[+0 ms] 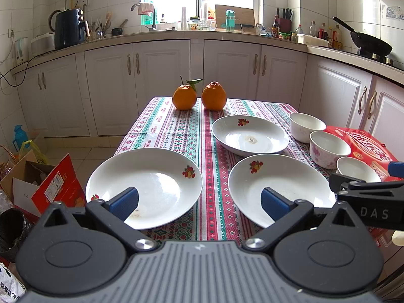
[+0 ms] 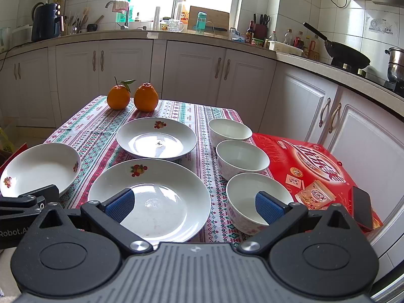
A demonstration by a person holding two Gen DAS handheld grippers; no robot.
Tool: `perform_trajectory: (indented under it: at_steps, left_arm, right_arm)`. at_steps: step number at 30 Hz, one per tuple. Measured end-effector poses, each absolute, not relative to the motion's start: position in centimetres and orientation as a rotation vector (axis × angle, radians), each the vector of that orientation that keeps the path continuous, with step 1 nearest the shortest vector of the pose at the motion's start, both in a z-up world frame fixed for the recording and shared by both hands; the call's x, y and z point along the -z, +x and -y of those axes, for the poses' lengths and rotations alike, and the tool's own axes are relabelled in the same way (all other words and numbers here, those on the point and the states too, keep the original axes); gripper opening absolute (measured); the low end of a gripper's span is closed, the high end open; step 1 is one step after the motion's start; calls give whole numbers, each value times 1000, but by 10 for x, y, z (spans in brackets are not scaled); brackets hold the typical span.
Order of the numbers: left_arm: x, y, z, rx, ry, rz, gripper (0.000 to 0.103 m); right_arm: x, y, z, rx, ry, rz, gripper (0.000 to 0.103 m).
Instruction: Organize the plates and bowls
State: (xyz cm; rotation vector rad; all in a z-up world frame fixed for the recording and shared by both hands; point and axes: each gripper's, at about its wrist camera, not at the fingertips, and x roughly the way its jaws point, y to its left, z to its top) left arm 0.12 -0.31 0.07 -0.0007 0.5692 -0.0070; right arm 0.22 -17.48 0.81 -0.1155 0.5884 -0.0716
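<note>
Three shallow white china plates with small fruit motifs and three little white bowls lie spread over the patterned red-and-green tablecloth (image 1: 176,131), none stacked on another, so I judge the sorting has not really begun and I am at the approach to a first pick. My left gripper (image 1: 199,199) hangs wide open and holds nothing, its blue pads straddling the gap between the near-left plate (image 1: 144,186) and the near-right plate (image 1: 280,186), one pad over each rim region. My right gripper (image 2: 197,205) is equally wide and empty, one pad above the near-right plate (image 2: 149,199) and the other above the nearest bowl (image 2: 255,199). From the left wrist view, the far plate (image 1: 250,136) sits at about one o'clock, with the bowls running in a line at two to three o'clock: the far plain bowl (image 1: 306,126), the pink-flowered middle bowl (image 1: 328,149) and the nearest one. The bowls stand just beside each other along the table's right edge, next to a red printed carton (image 2: 315,166) with a dark phone (image 2: 362,207) lying on it. Two oranges (image 1: 199,97) sit at twelve o'clock at the far end, well apart from the crockery. My next move, as I see it, calls for picking one rim, lowering a pad under or over that edge, and narrowing the tongs firmly; glazed china is slick, so a shallow bite could slip.
</note>
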Motion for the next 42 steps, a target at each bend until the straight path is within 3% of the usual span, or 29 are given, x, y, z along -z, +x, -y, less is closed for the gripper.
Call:
perform_trajectory:
  at_steps: [42]
  left_arm:
    - [4, 11, -5, 52, -11, -584, 102]
  right_arm:
    - [-12, 14, 168, 41, -152, -602, 103]
